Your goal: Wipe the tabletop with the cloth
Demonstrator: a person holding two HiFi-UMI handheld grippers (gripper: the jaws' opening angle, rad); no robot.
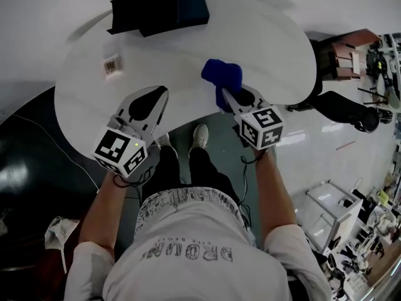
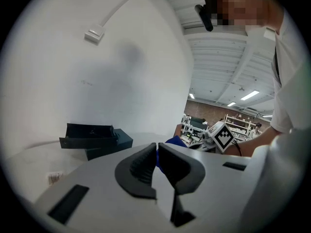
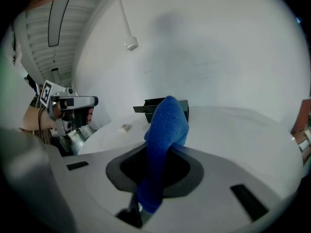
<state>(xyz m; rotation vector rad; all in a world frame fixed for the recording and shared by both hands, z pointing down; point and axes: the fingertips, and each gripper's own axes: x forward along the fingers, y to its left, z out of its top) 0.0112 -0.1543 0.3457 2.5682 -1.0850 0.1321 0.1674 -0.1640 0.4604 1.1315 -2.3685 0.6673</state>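
Right gripper (image 1: 230,99) clamps the blue cloth (image 3: 165,125); left gripper (image 2: 156,152) is pinched shut on nothing. Cloth's bunched up beyond the jaws, so it could tug loose mid-wipe.

Black box (image 1: 160,10) — maybe two — across tabletop (image 1: 182,55)

black box (image 1: 160,10) | lying flat; small tag (image 1: 112,64) | apart, leftward

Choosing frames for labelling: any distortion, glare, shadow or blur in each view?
Head view: fisheye bows the table rim, glare on the floor at right. Left gripper view: dark round vignette, ceiling lights blown out. Right gripper view: cloth sharp, soft shadow on the wall behind.
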